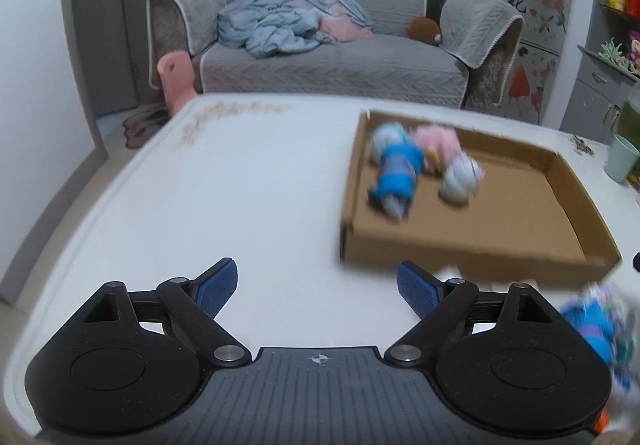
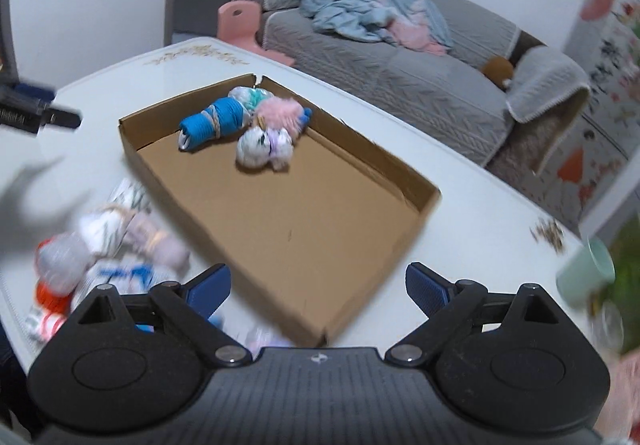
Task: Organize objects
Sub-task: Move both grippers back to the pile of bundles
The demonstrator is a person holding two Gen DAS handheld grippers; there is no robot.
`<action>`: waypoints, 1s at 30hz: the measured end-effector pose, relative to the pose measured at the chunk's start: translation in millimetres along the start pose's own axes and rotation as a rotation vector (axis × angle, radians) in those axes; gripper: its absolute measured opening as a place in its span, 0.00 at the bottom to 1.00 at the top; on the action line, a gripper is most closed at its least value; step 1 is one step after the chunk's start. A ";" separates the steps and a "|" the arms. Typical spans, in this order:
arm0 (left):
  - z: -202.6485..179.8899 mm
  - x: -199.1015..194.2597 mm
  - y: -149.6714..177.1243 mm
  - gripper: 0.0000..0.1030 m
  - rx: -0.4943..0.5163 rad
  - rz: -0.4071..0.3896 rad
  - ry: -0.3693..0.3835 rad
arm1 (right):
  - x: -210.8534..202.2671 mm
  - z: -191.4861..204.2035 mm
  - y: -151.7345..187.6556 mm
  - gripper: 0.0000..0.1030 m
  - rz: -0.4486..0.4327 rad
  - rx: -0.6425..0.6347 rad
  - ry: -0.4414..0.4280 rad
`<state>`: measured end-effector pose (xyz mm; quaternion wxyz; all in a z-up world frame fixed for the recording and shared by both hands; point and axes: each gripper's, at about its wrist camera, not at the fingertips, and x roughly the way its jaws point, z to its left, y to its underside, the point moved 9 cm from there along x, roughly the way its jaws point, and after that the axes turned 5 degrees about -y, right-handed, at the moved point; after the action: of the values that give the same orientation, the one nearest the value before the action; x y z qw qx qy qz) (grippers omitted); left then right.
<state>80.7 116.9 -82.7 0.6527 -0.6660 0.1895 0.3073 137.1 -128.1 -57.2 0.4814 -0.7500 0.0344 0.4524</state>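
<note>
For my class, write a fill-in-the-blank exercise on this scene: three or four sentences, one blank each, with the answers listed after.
1. The rolled bundles already sorted lie inside a shallow ____ box.
2. Both the left gripper and the right gripper have their jaws ____, with nothing between them.
3. The box rests on a ____ table.
4. Behind the table stands a grey ____ with a crumpled blanket on it.

Answers: cardboard; open; white; sofa
</note>
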 end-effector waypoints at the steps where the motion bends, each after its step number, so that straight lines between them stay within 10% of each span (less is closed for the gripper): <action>1: -1.2 -3.9 11.0 0.88 -0.008 0.005 0.001 | -6.2 1.4 7.3 0.90 -0.011 0.011 -0.004; 13: -52.0 -50.6 101.9 0.89 0.021 0.055 0.131 | -41.3 42.3 89.9 0.87 -0.093 0.089 -0.044; 30: -121.5 -47.2 125.6 0.91 0.179 0.072 0.278 | -16.3 78.7 108.5 0.43 -0.066 0.036 -0.131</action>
<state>-16.6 -19.5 -151.3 0.6653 -0.6342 0.3283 0.2176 23.9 -133.0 -130.5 0.5109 -0.7107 -0.0138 0.4835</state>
